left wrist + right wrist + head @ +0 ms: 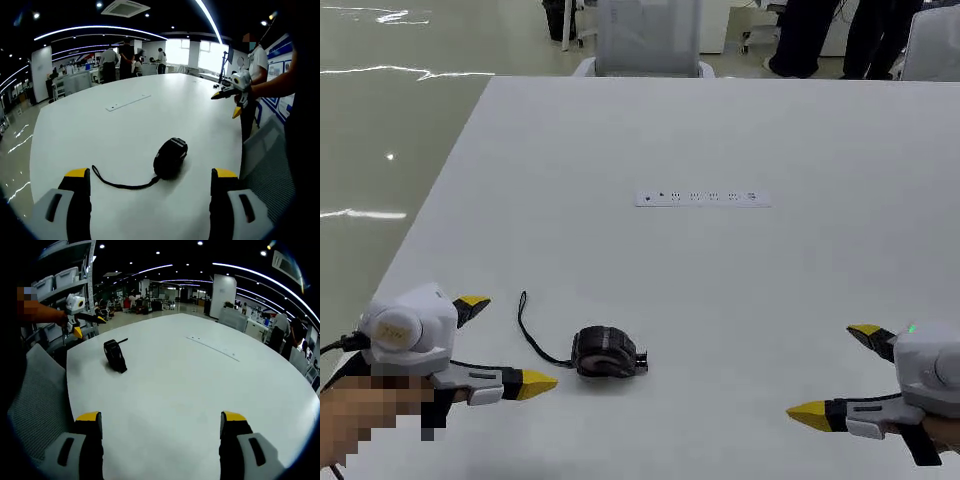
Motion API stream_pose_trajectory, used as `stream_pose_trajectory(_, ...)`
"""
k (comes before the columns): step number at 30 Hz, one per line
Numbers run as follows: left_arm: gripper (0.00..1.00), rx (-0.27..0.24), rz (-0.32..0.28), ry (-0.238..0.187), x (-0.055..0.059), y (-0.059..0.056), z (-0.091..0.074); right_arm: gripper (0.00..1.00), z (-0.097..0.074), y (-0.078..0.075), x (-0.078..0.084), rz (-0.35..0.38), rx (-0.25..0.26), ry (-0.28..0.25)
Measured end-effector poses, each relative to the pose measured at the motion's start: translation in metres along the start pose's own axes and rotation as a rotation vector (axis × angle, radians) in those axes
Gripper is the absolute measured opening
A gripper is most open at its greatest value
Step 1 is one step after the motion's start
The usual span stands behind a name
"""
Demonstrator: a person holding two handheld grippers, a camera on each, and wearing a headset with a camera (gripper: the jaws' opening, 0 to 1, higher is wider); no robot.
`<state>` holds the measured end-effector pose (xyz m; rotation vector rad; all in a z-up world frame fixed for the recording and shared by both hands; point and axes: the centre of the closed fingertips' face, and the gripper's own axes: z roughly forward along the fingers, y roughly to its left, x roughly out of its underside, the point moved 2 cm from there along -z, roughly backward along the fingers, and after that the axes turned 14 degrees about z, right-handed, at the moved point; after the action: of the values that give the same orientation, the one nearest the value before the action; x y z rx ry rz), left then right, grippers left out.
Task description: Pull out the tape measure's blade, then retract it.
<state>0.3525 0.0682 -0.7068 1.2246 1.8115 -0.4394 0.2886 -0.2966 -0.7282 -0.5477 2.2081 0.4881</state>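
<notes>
A black tape measure (607,353) lies on the white table (720,140), its black wrist strap (528,328) trailing to the left; no blade is out. My left gripper (506,343) stands open just left of it, yellow fingertips (536,384) pointing at the case, nothing between them. In the left gripper view the tape measure (170,156) sits ahead between the jaws, a short way off. My right gripper (840,372) is open at the table's right front, well apart from the tape measure (115,355), which shows far left in the right gripper view.
A white power strip (702,198) lies flat mid-table beyond the tape measure. A chair (645,40) stands at the far edge, with people's legs (820,35) behind. The table's left edge runs close by my left gripper.
</notes>
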Motion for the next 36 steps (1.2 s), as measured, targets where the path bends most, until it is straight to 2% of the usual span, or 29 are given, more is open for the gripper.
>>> stream_pose_trajectory(10, 0.99, 0.106, 0.104, 0.036, -0.012, -0.004, 0.026, 1.00, 0.019, 0.008, -0.013, -0.041, -0.056, 0.015)
stream_pose_trajectory(13, 0.99, 0.129, 0.132, 0.054, -0.014, -0.003, 0.031, 1.00, 0.026, 0.013, -0.016, -0.060, -0.081, 0.014)
stream_pose_trajectory(19, 0.99, 0.177, 0.179, 0.064, -0.022, -0.002, 0.042, 1.00, 0.044, 0.023, -0.023, -0.094, -0.128, 0.028)
stream_pose_trajectory(24, 0.99, 0.239, 0.230, 0.085, -0.024, -0.008, 0.052, 1.00, 0.056, 0.033, -0.028, -0.123, -0.165, 0.042)
stream_pose_trajectory(31, 0.99, 0.294, 0.287, 0.110, -0.025, -0.016, 0.066, 0.99, 0.071, 0.045, -0.034, -0.160, -0.216, 0.064)
stream_pose_trajectory(36, 0.99, 0.335, 0.338, 0.126, -0.023, -0.022, 0.077, 0.99, 0.086, 0.062, -0.036, -0.210, -0.276, 0.087)
